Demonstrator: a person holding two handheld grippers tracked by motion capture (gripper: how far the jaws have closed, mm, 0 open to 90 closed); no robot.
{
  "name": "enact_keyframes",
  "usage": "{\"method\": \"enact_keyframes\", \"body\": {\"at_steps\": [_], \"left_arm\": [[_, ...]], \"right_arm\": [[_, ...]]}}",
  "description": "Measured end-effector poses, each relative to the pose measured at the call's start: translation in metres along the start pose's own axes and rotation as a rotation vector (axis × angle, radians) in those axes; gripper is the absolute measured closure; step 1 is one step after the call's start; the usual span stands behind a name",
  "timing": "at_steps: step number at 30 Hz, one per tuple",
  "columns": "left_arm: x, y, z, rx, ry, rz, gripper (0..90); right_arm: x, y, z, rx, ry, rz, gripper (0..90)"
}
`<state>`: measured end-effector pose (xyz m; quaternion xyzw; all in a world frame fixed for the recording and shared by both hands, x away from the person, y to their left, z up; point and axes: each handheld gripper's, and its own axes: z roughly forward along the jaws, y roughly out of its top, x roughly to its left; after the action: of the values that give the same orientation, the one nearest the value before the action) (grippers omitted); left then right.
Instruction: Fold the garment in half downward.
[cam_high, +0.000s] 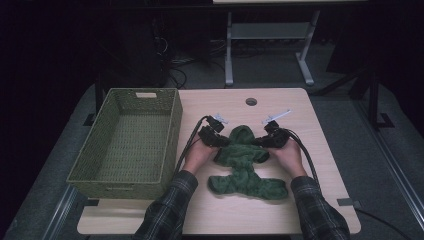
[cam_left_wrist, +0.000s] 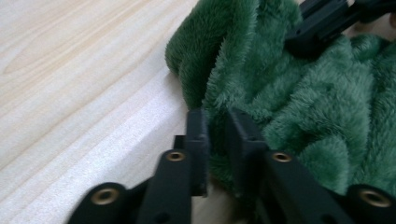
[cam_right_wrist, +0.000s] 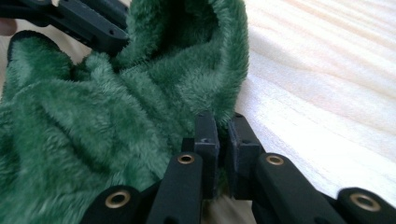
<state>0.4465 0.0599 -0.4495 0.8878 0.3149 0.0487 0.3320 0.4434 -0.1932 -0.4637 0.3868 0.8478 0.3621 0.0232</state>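
Observation:
A crumpled green fleece garment (cam_high: 245, 165) lies on the light wooden table (cam_high: 300, 115) in front of the person. My left gripper (cam_high: 221, 140) is shut on the garment's left edge; in the left gripper view its jaws pinch a fold of the green fleece (cam_left_wrist: 299, 107) at my left gripper (cam_left_wrist: 217, 128). My right gripper (cam_high: 263, 141) is shut on the right edge; in the right gripper view the fleece (cam_right_wrist: 116, 107) is pinched at my right gripper (cam_right_wrist: 223, 130). Each gripper view shows the other gripper farther off, at the top.
A green woven basket (cam_high: 127, 142) stands at the table's left side, beside the left hand. A round cable hole (cam_high: 251, 101) sits near the far edge. Table legs (cam_high: 229, 50) and cables stand on the floor beyond.

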Motion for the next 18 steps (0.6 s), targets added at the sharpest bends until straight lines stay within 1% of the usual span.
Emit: {"method": "enact_keyframes", "body": {"at_steps": [1, 2, 3, 4, 5, 7, 8, 9, 10, 11, 12, 13, 14, 15, 16, 17, 18], "left_arm": [[0.0, 0.001, -0.002, -0.002, 0.002, 0.003, 87.5], [-0.001, 0.001, -0.003, -0.009, 0.002, 0.001, 88.1], [-0.001, 0.001, -0.003, -0.009, 0.002, 0.001, 88.5], [-0.001, 0.003, -0.005, -0.018, 0.007, 0.003, 88.5], [-0.001, 0.005, -0.008, -0.036, 0.006, 0.0, 88.6], [-0.002, 0.006, -0.01, -0.044, 0.008, 0.0, 87.3], [-0.002, 0.007, -0.011, -0.057, 0.009, -0.001, 87.3], [-0.003, 0.009, -0.014, -0.062, 0.023, 0.007, 88.5], [-0.003, 0.01, -0.015, -0.06, 0.023, 0.003, 89.4], [-0.003, 0.01, -0.015, -0.06, 0.023, 0.003, 89.7], [-0.003, 0.01, -0.016, -0.064, 0.026, -0.002, 89.8], [-0.001, 0.01, -0.018, -0.066, 0.05, -0.002, 89.9], [0.001, 0.01, -0.019, -0.069, 0.064, -0.012, 89.9], [0.002, 0.009, -0.02, -0.073, 0.076, -0.017, 90.0], [0.002, 0.009, -0.02, -0.073, 0.076, -0.017, 90.0], [0.006, 0.008, -0.021, -0.088, 0.096, -0.033, 90.0], [0.006, 0.008, -0.021, -0.088, 0.096, -0.033, 90.0]], "right_arm": [[0.0, 0.001, -0.005, -0.014, -0.008, -0.015, 85.1], [0.0, 0.002, -0.008, -0.02, -0.013, -0.012, 85.1], [0.0, 0.002, -0.008, -0.02, -0.013, -0.012, 85.1], [0.001, 0.003, -0.012, -0.03, -0.015, -0.002, 85.1], [0.002, 0.005, -0.019, -0.052, -0.022, -0.016, 85.2], [0.003, 0.005, -0.021, -0.054, -0.024, -0.013, 85.2], [0.003, 0.006, -0.024, -0.057, -0.027, -0.013, 85.6], [0.004, 0.007, -0.027, -0.064, -0.038, -0.027, 86.0], [0.004, 0.007, -0.03, -0.068, -0.049, -0.031, 86.2], [0.004, 0.007, -0.03, -0.068, -0.049, -0.031, 86.2], [0.004, 0.008, -0.035, -0.085, -0.059, -0.031, 86.4], [0.003, 0.008, -0.038, -0.095, -0.065, -0.033, 86.5], [0.003, 0.008, -0.04, -0.1, -0.074, -0.032, 86.5], [0.002, 0.008, -0.042, -0.111, -0.08, -0.04, 86.5], [0.002, 0.008, -0.043, -0.111, -0.088, -0.028, 86.5], [0.001, 0.007, -0.044, -0.115, -0.093, -0.036, 86.4], [0.0, 0.006, -0.045, -0.115, -0.097, -0.03, 86.4]]}}
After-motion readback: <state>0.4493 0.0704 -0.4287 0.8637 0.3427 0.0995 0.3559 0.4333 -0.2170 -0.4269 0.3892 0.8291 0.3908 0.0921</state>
